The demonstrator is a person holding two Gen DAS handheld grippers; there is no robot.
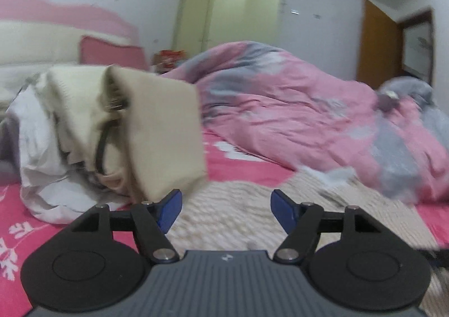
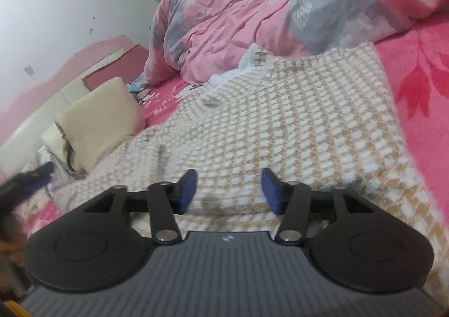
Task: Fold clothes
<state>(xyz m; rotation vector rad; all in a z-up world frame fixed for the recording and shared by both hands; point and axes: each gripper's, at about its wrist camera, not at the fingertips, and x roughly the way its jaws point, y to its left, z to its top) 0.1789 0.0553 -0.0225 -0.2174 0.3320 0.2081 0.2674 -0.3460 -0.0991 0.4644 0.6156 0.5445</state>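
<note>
A checked sweater (image 2: pixel 294 120) lies spread flat on a pink bed (image 2: pixel 421 70). The right claw (image 2: pixel 228 190) hovers spread wide and empty, sweater running toward twelve o'clock. The left claw (image 1: pixel 226 211), also wide and empty, sits over its edge near a clothes pile (image 1: pixel 118 120) at ten o'clock.

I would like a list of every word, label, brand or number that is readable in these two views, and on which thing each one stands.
No text can be read with certainty.
White characters on the bright pink bed sheet: cut by the edge, unreadable.
Small pale logo on the grey ribbed body of the left gripper: a symbol, no letters.
The same logo on the right gripper: no letters.
Red packet near the cream wardrobe: too blurred.
</note>
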